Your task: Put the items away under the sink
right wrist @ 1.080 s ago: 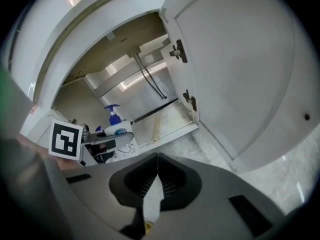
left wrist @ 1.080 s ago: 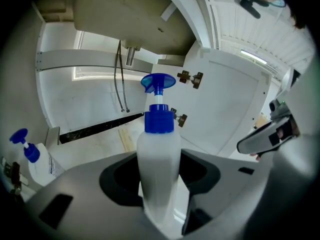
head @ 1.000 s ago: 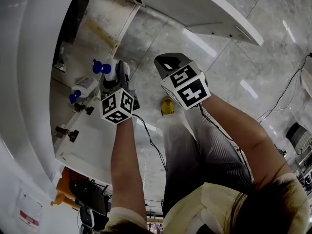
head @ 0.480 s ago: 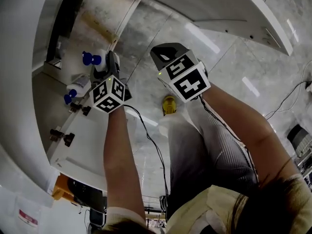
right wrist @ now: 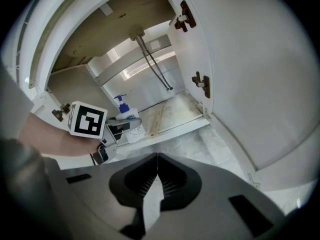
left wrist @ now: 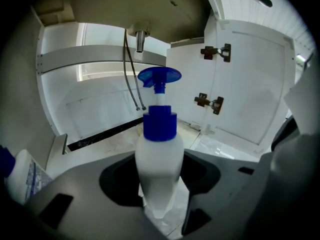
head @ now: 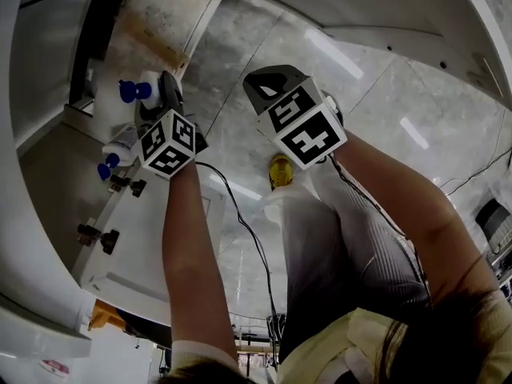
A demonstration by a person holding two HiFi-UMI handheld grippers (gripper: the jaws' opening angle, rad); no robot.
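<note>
My left gripper (left wrist: 158,196) is shut on a white pump bottle (left wrist: 159,159) with a blue pump head, held upright at the mouth of the under-sink cabinet. In the head view the gripper (head: 166,106) and its bottle (head: 146,88) are over the cabinet floor (head: 148,30). A second white bottle (head: 122,146) with a blue cap is inside just to the left, and it shows at the left edge (left wrist: 19,176) of the left gripper view. My right gripper (right wrist: 157,170) is shut with nothing in it, outside the cabinet over the tiled floor. From there I see the left gripper (right wrist: 118,130) with the bottle (right wrist: 123,112).
Both cabinet doors stand open: the left one (head: 152,246) with two hinges, the right one (right wrist: 260,74) close beside my right gripper. Two hoses (left wrist: 133,74) hang from the sink at the cabinet's back. A yellow item (head: 280,170) sits on the tiles by the person's leg.
The left gripper has carried the pump bottle further in towards the cabinet, closer to the second bottle. The right gripper has hardly moved.
</note>
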